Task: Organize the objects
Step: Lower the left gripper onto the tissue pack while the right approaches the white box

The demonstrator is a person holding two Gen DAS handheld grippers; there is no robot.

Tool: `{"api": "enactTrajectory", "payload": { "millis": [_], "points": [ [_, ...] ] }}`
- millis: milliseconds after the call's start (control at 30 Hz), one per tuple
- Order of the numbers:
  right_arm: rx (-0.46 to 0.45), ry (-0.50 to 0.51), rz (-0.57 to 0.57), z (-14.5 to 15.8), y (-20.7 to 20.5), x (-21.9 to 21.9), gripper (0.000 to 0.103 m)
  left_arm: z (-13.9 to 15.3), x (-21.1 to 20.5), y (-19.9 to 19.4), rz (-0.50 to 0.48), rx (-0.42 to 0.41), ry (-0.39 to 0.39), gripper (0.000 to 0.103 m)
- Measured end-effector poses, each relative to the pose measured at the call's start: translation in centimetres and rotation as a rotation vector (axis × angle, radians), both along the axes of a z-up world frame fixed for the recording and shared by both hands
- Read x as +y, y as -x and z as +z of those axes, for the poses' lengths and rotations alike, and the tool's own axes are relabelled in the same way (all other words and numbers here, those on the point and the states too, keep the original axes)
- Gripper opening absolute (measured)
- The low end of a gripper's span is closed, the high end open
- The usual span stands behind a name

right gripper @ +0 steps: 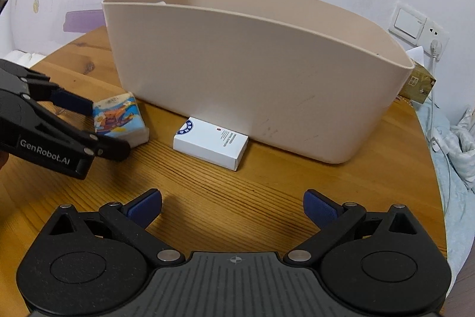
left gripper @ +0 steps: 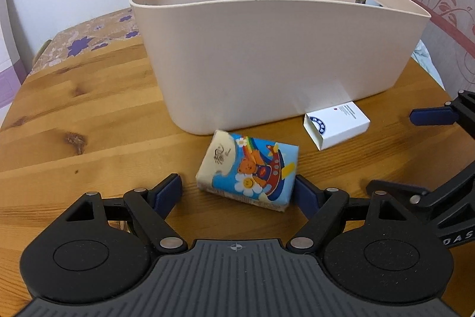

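Blue tissue pack (left gripper: 248, 170) lies flat, skewed.

- A tub (left gripper: 267, 49) stands on the table (left gripper: 89, 115), toward its far side.
- A tissue pack (left gripper: 248, 170) lies in front of the tub, near its wall.
- A small box (left gripper: 337, 127) lies right of the pack, its far end against the tub's foot.
- The left gripper (left gripper: 237, 192) straddles the pack's near end.
- The right gripper (right gripper: 233, 208) hangs before the small box.

Bin (left gripper: 267, 55) interior hidden, white box (right gripper: 210, 146) print too small
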State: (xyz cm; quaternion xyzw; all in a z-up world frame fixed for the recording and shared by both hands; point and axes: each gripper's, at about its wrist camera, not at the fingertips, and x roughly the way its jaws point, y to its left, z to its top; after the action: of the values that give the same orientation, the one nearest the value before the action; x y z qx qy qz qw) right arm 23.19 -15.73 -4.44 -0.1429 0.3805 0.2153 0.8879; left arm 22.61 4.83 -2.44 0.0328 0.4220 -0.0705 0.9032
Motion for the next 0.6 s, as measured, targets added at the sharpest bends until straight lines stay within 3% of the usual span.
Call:
{"api": "enactTrajectory", "payload": {
  "millis": [167, 600],
  "points": [
    [-0.022, 0.021, 0.014, -0.4, -0.2, 0.8, 0.103, -0.1, 0.1, -0.5, 0.009, 0.001, -0.007, 0.082],
    [-0.033, -0.057, -0.038, -1.3, -2.0, 1.8, 0.103, -0.3, 1.0, -1.3, 0.073, -0.03, 0.0, 0.082]
  ]
}}
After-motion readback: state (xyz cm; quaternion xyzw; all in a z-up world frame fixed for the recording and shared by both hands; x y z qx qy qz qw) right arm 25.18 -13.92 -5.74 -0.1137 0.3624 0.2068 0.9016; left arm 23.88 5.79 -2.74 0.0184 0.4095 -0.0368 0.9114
